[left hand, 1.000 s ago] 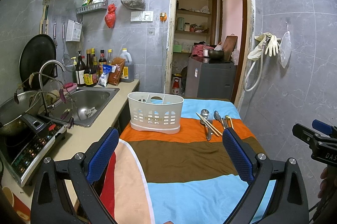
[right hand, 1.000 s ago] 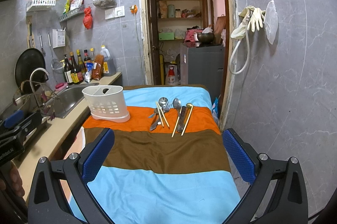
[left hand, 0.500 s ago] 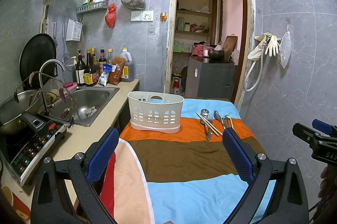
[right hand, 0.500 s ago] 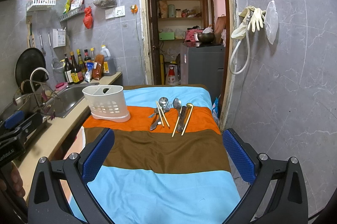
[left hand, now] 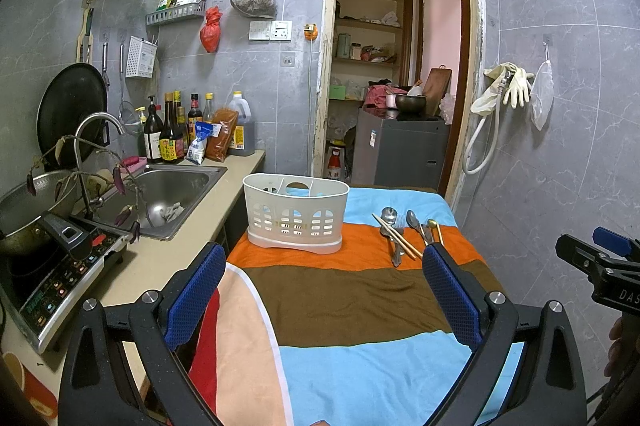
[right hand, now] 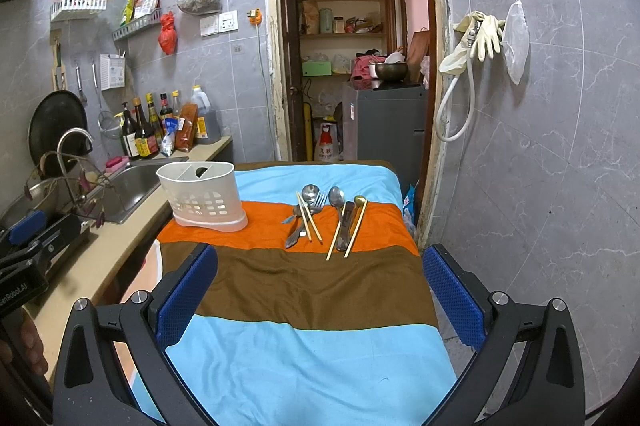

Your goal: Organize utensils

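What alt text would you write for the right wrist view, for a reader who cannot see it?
Spoons, a fork and chopsticks lie loose on the orange band of a striped cloth, to the right of an empty-looking white utensil caddy. The open right gripper frames the view from below, holding nothing. A kitchen sink and sauce bottles are at the left, an open doorway behind.

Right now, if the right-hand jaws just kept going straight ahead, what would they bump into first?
Probably the striped cloth on the table, short of the utensils. The open right gripper holds nothing; depth is unclear.
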Demonstrator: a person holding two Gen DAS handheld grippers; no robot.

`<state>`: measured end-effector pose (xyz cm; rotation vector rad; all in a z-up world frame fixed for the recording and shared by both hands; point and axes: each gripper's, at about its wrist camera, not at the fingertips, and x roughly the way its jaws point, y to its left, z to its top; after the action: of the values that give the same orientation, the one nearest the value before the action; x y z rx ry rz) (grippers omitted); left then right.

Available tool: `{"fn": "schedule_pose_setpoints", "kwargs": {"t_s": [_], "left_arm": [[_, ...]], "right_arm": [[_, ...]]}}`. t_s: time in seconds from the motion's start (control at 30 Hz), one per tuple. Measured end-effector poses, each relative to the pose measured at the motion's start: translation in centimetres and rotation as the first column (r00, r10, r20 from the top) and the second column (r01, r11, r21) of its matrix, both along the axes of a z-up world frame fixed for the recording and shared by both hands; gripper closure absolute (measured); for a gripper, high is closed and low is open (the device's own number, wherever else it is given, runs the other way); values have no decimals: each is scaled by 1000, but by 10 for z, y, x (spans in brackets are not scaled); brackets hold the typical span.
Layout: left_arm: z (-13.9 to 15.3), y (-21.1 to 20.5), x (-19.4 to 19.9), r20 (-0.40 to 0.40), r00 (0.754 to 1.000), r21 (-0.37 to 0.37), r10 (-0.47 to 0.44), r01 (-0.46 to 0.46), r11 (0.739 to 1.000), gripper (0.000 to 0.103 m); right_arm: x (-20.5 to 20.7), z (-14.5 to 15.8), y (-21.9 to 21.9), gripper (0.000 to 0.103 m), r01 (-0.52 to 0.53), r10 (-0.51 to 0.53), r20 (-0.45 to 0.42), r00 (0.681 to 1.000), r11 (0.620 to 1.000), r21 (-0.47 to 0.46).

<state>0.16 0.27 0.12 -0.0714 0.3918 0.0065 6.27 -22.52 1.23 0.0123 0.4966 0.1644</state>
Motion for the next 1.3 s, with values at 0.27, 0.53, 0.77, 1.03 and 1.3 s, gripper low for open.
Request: {"fn": "schedule_pose_setpoints", "kwargs": {"t_s": [0.27,0.53,0.77,1.03,1.3], "left_arm": [[0,0,0,-1,1000,0,-1,1,1000,6],[0,0,0,0,1000,-1,-1,1,1000,6],[0,1,0,2,1000,-1,-1,1,1000,6],[-3,4,4,4,1000,-2,6,-6,1000,6],[1,14,24,7,1000,14,-19,19,1000,6]], "right_arm": [[0,0,0,0,1,-1,0,1000,1000,0],[0,-1,1,0,1,-1,-1,1000,1000,1],[0,-1,2,0,0,0,-3,1000,1000,0],[6,-4,7,0,-13,13,-8,1000,1000,-10],[15,-1,23,0,3,-2,23,1000,999,-46]]}}
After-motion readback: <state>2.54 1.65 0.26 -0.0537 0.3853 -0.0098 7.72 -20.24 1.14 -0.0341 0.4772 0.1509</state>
